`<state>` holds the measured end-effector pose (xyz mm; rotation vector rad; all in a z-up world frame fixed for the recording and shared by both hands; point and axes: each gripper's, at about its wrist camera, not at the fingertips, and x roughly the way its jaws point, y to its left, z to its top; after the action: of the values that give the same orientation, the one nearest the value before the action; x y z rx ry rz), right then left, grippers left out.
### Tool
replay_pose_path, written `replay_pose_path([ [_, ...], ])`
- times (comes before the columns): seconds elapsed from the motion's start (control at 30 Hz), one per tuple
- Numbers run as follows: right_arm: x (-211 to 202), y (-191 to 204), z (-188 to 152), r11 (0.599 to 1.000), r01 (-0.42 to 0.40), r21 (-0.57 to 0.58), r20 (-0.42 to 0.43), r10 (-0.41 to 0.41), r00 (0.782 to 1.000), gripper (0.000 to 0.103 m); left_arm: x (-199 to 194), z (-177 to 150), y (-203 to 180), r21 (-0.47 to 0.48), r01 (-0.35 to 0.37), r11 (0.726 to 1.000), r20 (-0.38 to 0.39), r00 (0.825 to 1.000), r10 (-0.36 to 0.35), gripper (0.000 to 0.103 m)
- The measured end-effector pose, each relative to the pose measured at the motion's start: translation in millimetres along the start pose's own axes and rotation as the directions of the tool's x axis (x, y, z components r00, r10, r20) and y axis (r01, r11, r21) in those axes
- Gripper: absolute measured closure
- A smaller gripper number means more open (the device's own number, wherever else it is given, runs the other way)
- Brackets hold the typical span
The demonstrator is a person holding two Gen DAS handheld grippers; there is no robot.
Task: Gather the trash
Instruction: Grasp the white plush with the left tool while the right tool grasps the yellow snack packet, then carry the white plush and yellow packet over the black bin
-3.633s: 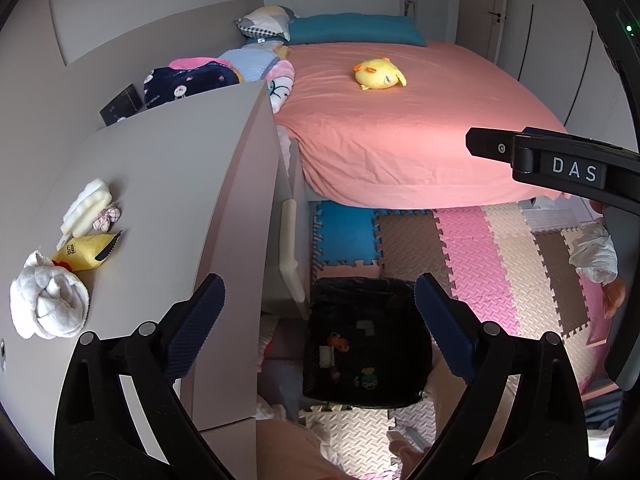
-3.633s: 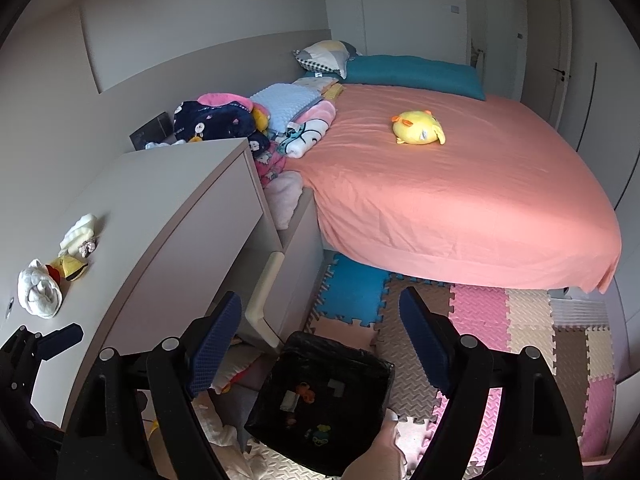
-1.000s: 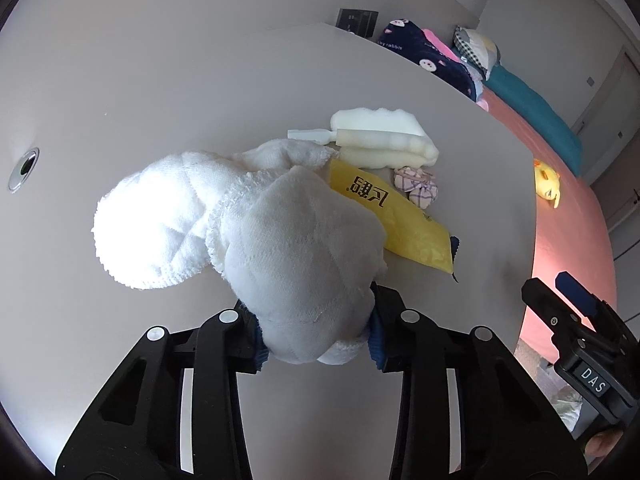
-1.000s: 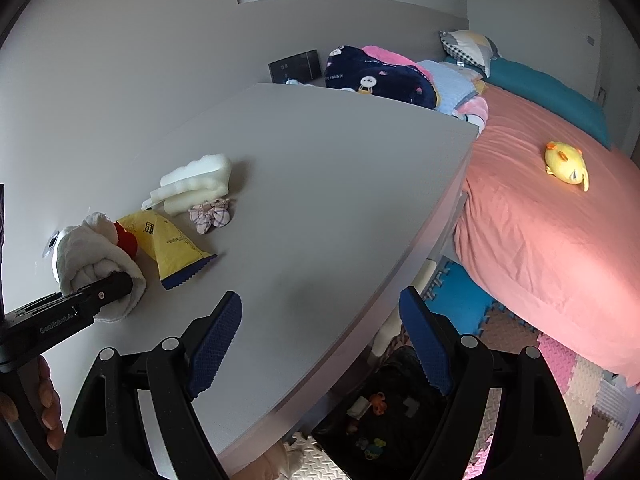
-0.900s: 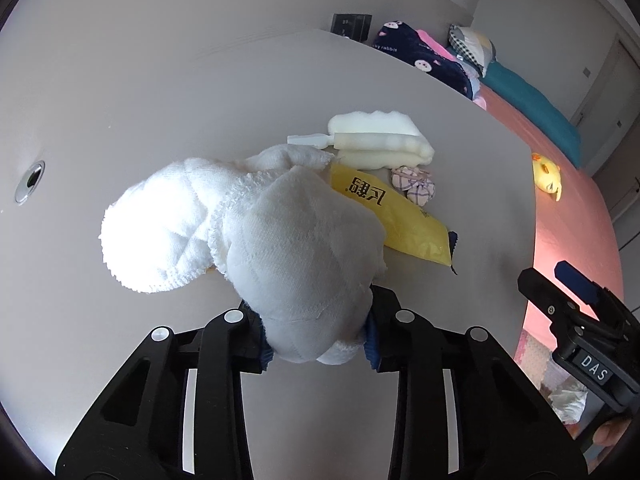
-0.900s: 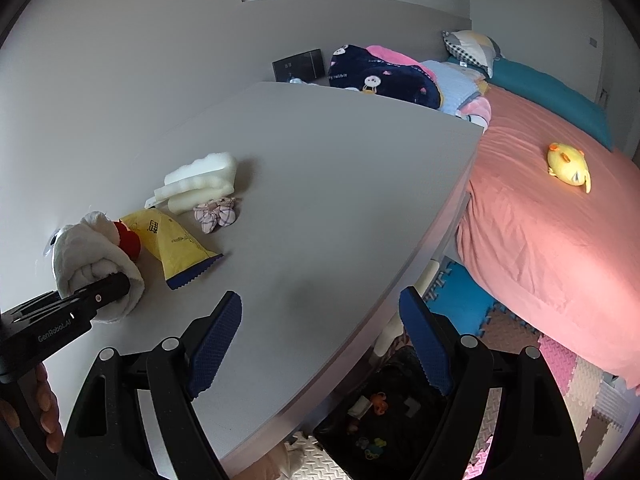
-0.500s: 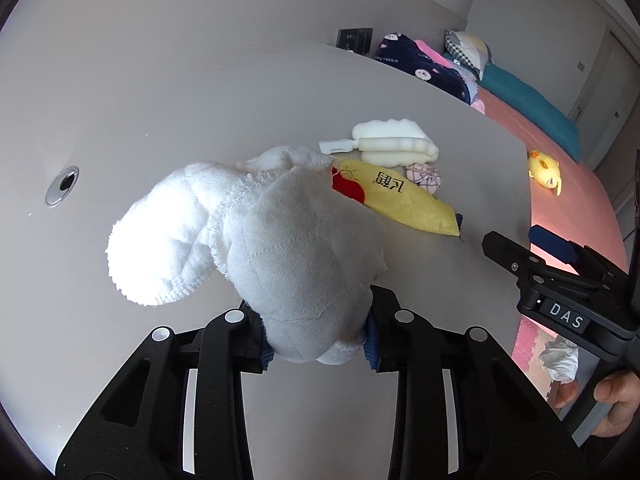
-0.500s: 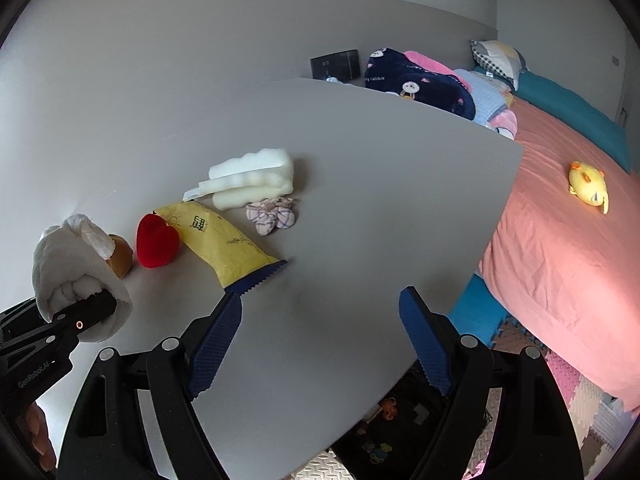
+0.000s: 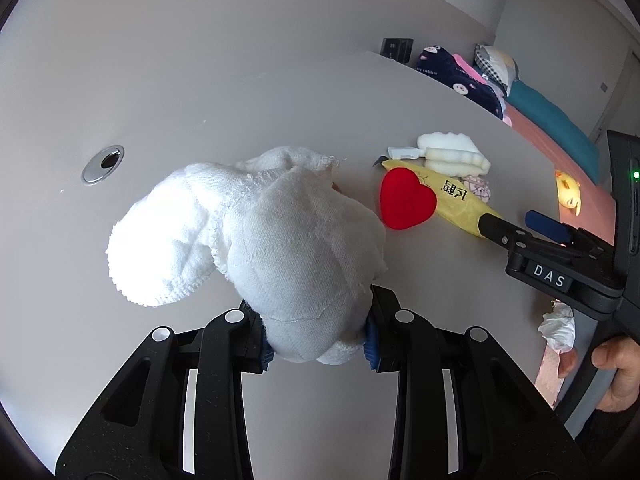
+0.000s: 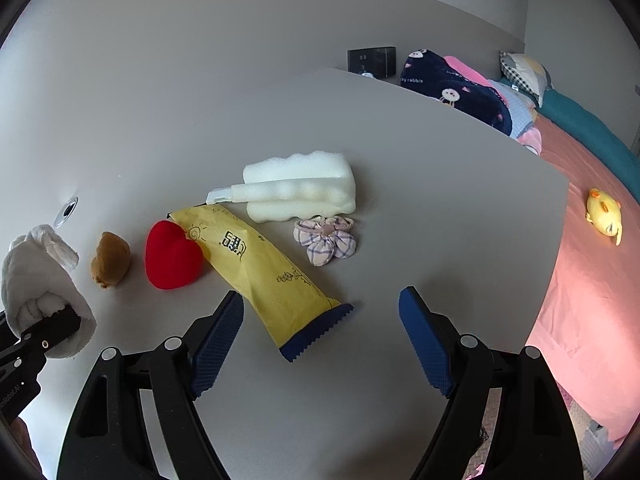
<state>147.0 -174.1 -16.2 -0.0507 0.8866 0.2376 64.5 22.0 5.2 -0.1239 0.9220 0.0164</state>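
Counter point(image 10: 400, 152) inventory:
- white cloth point(image 9: 272, 240), one
- red heart point(image 10: 172, 256), one
- brown lump point(image 10: 110, 266), one
- yellow packet point(image 10: 260, 272), one
- white foam pieces point(image 10: 304, 192), two, stacked
- checked fabric flower point(image 10: 326, 238), one
- metal grommet point(image 9: 102, 163), one

Bed point(image 10: 592, 280): one yellow plush chick point(image 10: 604, 214).

Tongs: two sets, left point(image 9: 316, 344) and right point(image 10: 320, 340).

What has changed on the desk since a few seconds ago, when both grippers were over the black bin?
The left gripper has taken hold of the white cloth and lifted it, uncovering a red heart and a brown lump. The right gripper, open, has swung in over the yellow packet. Packet, foam block and checked fabric flower lie where they were.
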Motion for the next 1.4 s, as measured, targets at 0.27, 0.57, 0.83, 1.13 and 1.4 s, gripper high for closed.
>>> replay_pose_path([
  [0.27, 14, 17, 5, 0.995, -0.028, -0.096, -0.032, 0.025, 0.999, 0.042, -2, 1, 5, -0.016, -0.011, 1.0, 0.008, 1.0, 0.011, 0.07],
  [0.57, 14, 29, -6, 0.988, -0.05, -0.143, -0.063, 0.041, 0.997, 0.057, -1, 0, 1, -0.01, 0.0, 1.0, 0.004, 1.0, 0.0, 0.07],
  [0.83, 4, 30, -14, 0.989, -0.074, -0.126, -0.06, 0.067, 0.996, 0.069, -10, -3, -1, 0.008, 0.001, 1.0, 0.026, 1.0, -0.001, 0.07],
  [1.13, -27, 26, -15, 0.991, -0.107, -0.082, -0.015, 0.106, 0.994, 0.069, -29, -6, -12, 0.05, 0.02, 0.999, 0.068, 0.997, -0.023, 0.07],
  [1.4, -53, 14, -25, 0.995, -0.079, -0.06, 0.019, 0.08, 0.997, 0.069, -38, -11, -31, 0.1, 0.049, 0.994, 0.075, 0.996, -0.057, 0.07],
])
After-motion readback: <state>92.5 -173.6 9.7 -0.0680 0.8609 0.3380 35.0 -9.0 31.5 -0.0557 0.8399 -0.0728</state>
